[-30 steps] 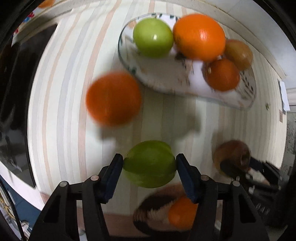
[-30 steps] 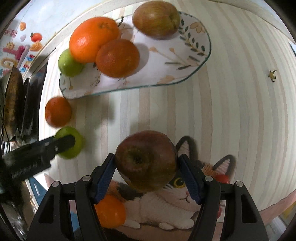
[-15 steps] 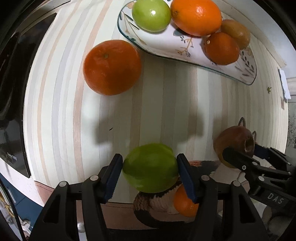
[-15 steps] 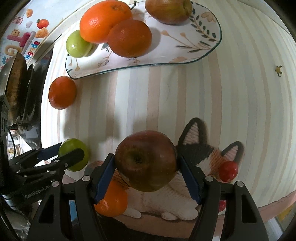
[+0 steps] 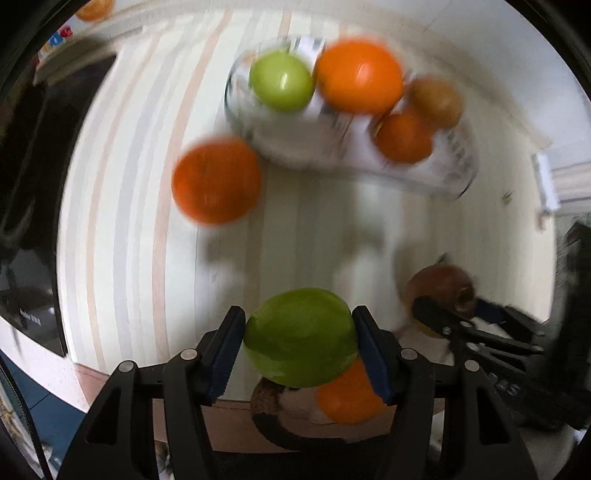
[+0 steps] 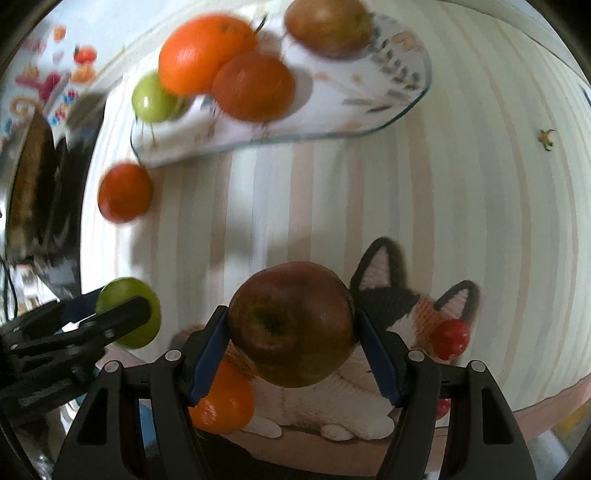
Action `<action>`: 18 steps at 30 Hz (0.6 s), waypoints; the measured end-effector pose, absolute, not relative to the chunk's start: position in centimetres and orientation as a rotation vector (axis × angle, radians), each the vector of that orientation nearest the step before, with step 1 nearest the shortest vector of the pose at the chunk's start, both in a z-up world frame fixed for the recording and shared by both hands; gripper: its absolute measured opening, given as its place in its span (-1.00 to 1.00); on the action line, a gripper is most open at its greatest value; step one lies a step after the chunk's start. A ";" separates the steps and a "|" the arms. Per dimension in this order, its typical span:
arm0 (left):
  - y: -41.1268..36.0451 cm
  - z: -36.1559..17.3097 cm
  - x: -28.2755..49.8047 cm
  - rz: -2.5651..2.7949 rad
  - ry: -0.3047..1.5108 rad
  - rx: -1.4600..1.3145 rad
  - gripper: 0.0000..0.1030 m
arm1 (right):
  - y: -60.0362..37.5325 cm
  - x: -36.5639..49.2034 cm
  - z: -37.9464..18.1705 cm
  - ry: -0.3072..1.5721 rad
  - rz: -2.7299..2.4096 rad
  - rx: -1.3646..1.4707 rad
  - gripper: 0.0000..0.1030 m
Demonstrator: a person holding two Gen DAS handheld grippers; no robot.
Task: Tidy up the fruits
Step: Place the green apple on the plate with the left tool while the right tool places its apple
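Green apple [image 5: 301, 336] between left gripper [image 5: 300, 349] pads.

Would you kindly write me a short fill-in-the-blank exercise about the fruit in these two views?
1. The left tool grips a ____ apple.
2. The right tool grips a ____ apple.
3. The plate holds ____ fruits.
4. The loose orange beside the plate lies on the ____ cloth.

Missing words: green; red; four; striped

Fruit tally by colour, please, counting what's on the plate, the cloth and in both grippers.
Orange: 4
Green: 2
Red-brown apples: 2
Small red: 1
Total: 9
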State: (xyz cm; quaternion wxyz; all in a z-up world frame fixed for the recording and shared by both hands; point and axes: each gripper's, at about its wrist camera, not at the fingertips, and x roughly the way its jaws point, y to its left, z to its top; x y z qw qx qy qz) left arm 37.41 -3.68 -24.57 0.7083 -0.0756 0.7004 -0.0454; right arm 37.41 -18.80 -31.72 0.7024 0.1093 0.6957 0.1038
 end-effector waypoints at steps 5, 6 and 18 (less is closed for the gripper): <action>-3.3 -20.4 41.4 -0.109 1.444 -0.190 0.12 | -21.8 39.8 -28.0 1.433 0.192 0.341 0.39; -3.3 -20.0 42.3 -0.100 1.428 -0.182 0.12 | -22.4 40.5 -27.3 1.413 0.183 0.348 0.39; -3.2 -24.7 48.4 -0.052 1.511 -0.179 0.13 | -24.0 47.7 -28.0 1.390 0.132 0.348 0.40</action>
